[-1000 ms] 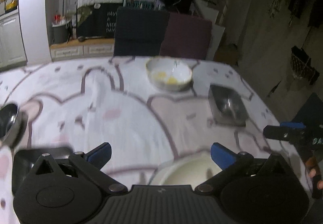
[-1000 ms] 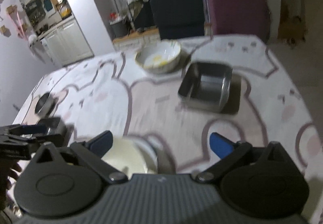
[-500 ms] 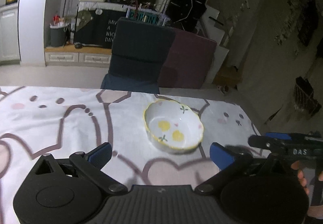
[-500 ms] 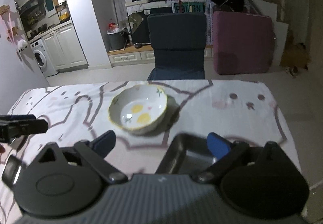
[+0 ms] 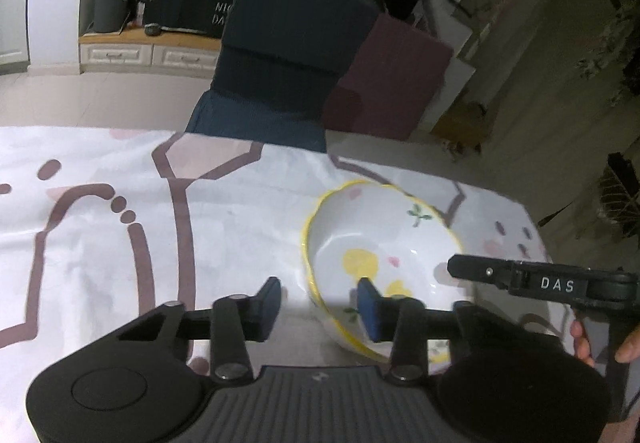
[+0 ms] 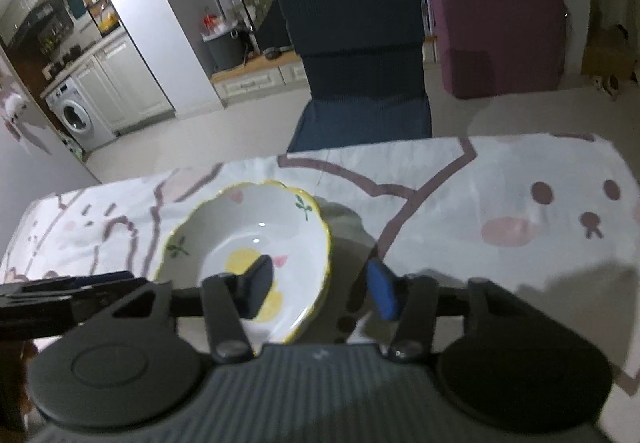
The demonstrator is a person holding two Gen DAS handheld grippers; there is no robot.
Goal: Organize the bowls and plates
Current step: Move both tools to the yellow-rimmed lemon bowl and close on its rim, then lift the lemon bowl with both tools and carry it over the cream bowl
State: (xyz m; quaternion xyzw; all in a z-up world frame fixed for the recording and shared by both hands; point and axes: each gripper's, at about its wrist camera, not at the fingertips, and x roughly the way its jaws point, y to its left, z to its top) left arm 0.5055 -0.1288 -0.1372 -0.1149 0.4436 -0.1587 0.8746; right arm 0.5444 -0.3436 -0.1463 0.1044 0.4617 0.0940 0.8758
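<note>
Both tongs, left tongs (image 5: 318,303) and right tongs (image 6: 322,287), have just been closing, half-open, straddling opposite rims of the bowl (image 5: 380,243) to lift it off the bench (image 5: 120,243), neither visibly pinching yet

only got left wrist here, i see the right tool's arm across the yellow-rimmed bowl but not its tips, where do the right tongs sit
Observer: The right tongs straddle the bowl at its right rim, dark finger inside and blue pad outside. They have just been closing, with the rim between them and a gap still showing on each side.
Operator: ok and how much room is right of the bowl, my view cuts off there
Observer: A wide stretch of tablecloth carrying a whole bunny face print. No other dish shows on it in that view.
</note>
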